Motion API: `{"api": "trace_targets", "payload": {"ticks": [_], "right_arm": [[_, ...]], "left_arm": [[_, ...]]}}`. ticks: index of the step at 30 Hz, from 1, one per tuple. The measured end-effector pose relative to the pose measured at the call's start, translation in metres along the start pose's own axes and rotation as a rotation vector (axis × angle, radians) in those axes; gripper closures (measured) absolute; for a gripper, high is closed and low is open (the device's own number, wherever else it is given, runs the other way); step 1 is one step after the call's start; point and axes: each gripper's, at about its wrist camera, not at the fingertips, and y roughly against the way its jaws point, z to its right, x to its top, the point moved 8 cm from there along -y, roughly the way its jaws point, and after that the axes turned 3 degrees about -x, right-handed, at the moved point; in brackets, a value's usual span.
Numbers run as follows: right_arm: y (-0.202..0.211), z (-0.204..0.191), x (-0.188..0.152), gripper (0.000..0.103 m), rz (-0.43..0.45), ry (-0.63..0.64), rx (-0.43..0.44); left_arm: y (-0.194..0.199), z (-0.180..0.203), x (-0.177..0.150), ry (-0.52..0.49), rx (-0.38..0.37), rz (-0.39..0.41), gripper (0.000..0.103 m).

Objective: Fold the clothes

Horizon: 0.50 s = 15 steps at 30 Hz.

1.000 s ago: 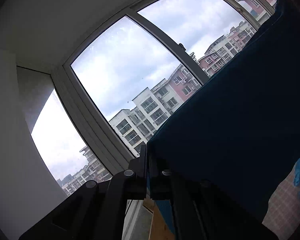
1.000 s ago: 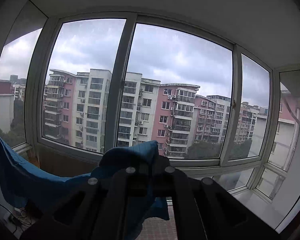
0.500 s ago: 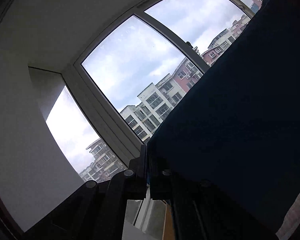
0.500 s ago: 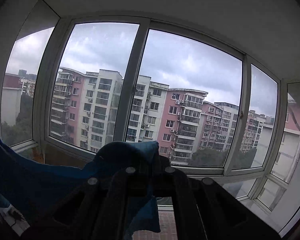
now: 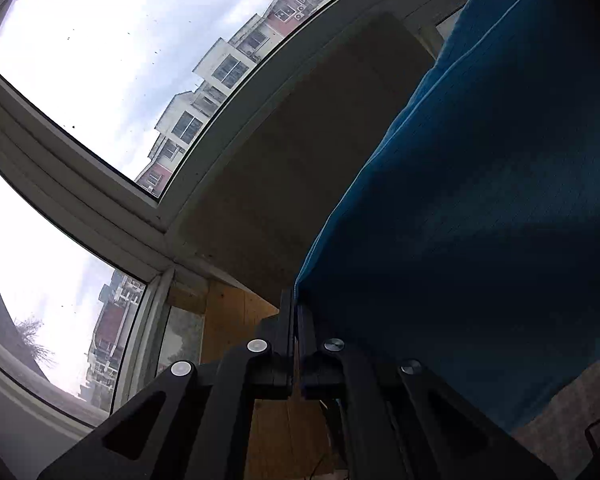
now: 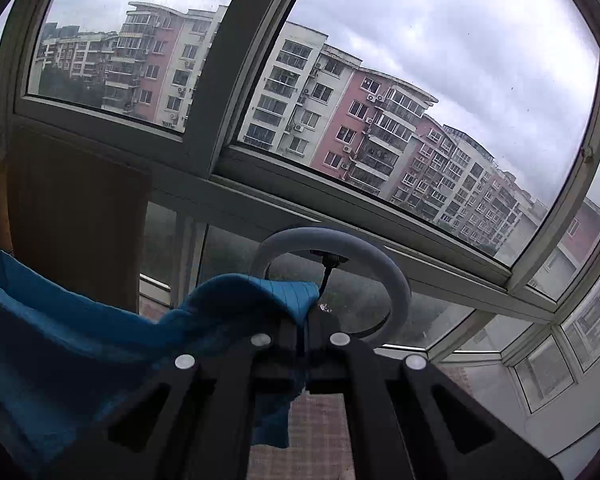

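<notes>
Holding a blue woven cloth garment (image 5: 480, 200) stretched in the air in front of the large grey-framed window (image 6: 208, 80). Clamping one edge in the left gripper (image 5: 296, 308), black jaws pressed fully together on the fabric, cloth rising up and rightward from the pinch. Clamping another bunched edge in the right gripper (image 6: 306, 320), jaws likewise shut tight, a fold of blue humped over the fingers and a tail dangling beneath. Sagging between the two pinches, below the window sill.

Risking several things, by judgement:
- Slipping out of the thin pinch, especially at the left, where only the very hem seems to be caught; any sharp tug could be freeing it.
- Snagging on the pale grey ring (image 6: 332, 248) with its dark cable, standing just beyond the right gripper and under the window; a trailing corner could be hooking it.
- Landing crooked or creased, with the slack hanging unevenly.
- Bunching at the right, making a clean fold line harder.
</notes>
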Motion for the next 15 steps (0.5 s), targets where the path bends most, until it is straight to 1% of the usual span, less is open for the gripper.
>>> {"api": "trace_targets", "payload": {"ticks": [3,4,6,7,8,10,12,13,15], "right_arm": [[-0.082,-0.043,-0.007,0.101,-0.062,0.085,-0.049],[-0.108,-0.057,-0.014,0.100,-0.096,0.116,-0.056],[-0.155,-0.089,-0.037,0.094,-0.197,0.176,-0.017],[-0.170,-0.103,-0.051,0.086,-0.233,0.193,0.018],[-0.178,-0.116,-0.064,0.076,-0.257,0.214,0.045],[-0.187,-0.132,-0.090,0.069,-0.284,0.272,0.052],[-0.177,-0.133,-0.105,0.069,-0.286,0.272,0.074],[-0.169,-0.133,-0.112,0.069,-0.285,0.262,0.094],[-0.141,-0.120,-0.122,0.068,-0.276,0.215,0.146]], "left_arm": [[-0.075,0.037,0.003,-0.015,0.051,-0.072,0.102],[-0.092,0.054,-0.005,-0.003,0.017,-0.113,0.100],[-0.124,0.087,-0.020,0.020,-0.051,-0.193,0.098],[-0.131,0.095,-0.024,0.012,-0.063,-0.207,0.098],[-0.138,0.103,-0.027,0.005,-0.075,-0.220,0.097],[-0.150,0.119,-0.033,-0.011,-0.099,-0.245,0.097],[-0.135,0.126,-0.036,-0.014,-0.119,-0.222,0.096],[-0.125,0.120,-0.036,-0.010,-0.131,-0.200,0.093],[-0.106,0.110,-0.034,-0.001,-0.153,-0.155,0.092]]}}
